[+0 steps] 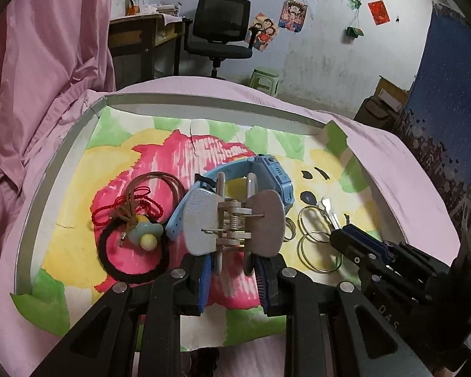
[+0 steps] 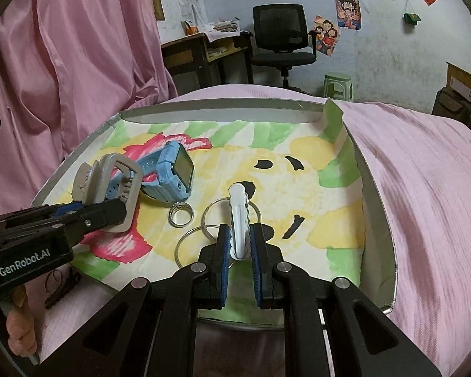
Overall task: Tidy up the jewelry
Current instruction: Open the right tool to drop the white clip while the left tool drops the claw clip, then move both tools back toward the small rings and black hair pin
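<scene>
A grey claw hair clip point(image 1: 232, 220) stands upright over the painted tray point(image 1: 204, 102), with my left gripper point(image 1: 234, 262) shut on its handles. Just behind it lies a blue watch point(image 1: 267, 172). To the left are a black hair tie with a flower charm point(image 1: 132, 251) and red and brown cords point(image 1: 141, 198). My right gripper point(image 2: 240, 235) is shut on a white hair clip point(image 2: 240, 210), held over two thin hoops point(image 2: 216, 220). A small ring point(image 2: 180, 215) lies beside the watch point(image 2: 169, 169). The left gripper point(image 2: 110, 212) with the claw clip point(image 2: 110, 179) shows at the left.
The tray's grey rim point(image 2: 235, 106) sits on pink bedding point(image 2: 424, 188). A pink curtain point(image 1: 47, 78) hangs at the left. Small dark items point(image 2: 59, 282) lie outside the tray's near left corner. A hand point(image 2: 18, 330) holds the left tool. An office chair point(image 1: 223, 31) and desk stand behind.
</scene>
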The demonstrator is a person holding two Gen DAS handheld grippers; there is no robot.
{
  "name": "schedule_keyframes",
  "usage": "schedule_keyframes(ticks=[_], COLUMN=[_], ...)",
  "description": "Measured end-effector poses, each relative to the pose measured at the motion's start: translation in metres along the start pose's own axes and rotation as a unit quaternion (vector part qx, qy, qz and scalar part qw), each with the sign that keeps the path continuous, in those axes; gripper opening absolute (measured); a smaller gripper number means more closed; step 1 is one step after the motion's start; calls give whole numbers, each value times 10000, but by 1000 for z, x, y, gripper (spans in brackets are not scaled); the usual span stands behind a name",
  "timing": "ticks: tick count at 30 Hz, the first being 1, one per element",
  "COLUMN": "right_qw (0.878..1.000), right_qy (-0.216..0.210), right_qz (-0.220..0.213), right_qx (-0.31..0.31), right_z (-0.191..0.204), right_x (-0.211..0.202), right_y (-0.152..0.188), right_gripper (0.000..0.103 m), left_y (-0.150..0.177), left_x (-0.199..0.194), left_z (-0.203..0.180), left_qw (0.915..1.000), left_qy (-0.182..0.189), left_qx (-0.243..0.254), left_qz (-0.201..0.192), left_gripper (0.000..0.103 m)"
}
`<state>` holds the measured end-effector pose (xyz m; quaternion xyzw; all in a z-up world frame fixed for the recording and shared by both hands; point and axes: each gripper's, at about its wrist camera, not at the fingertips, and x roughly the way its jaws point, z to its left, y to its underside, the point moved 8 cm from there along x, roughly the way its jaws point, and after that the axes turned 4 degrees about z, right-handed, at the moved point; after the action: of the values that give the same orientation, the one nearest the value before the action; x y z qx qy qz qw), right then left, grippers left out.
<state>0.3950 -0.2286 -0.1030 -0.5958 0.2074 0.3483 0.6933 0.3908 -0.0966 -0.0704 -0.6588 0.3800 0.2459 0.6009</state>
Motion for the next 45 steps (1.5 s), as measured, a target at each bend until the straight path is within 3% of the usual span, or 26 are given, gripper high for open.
schedule_keyframes(ticks=[5, 8, 10, 14, 17, 23, 27, 37, 45], right_qw=[10000, 9996, 9992, 9977, 9949, 9849, 9774, 9638, 9698], right_qy=[-20, -43, -13, 39, 23, -158, -332, -512, -567], right_qz=[-43, -198, -345, -662, -997, -1719, -2087, -2602, -2312], right_qx=[62, 173, 198, 170, 159, 138, 64, -282, -530], right_z=[-4, -7, -10, -8, -5, 7, 19, 57, 74], right_x=[-6, -15, -22, -39, -55, -95, -118, -159, -154], right_y=[-1, -2, -4, -8, -13, -18, -17, -4, 13], right_gripper=[13, 22, 29, 32, 44, 63, 84, 95, 95], left_y=[3, 4, 3, 0, -2, -2, 5, 33, 57], left_x=[-5, -15, -25, -47, -64, -101, -122, -163, -169], left_z=[3, 6, 7, 10, 13, 26, 37, 57, 79], left_qw=[10000, 9998, 9992, 9964, 9931, 9820, 9747, 9607, 9643], left_qy=[89, 131, 146, 178, 122, -66, -149, -361, -424], left_qx=[-31, -36, -69, -103, -85, -111, -212, -84, -1], left_qz=[12, -156, -368, -825, -1160, -1883, -2222, -2751, -2612], left_gripper=[25, 36, 55, 58, 61, 82, 97, 103, 103])
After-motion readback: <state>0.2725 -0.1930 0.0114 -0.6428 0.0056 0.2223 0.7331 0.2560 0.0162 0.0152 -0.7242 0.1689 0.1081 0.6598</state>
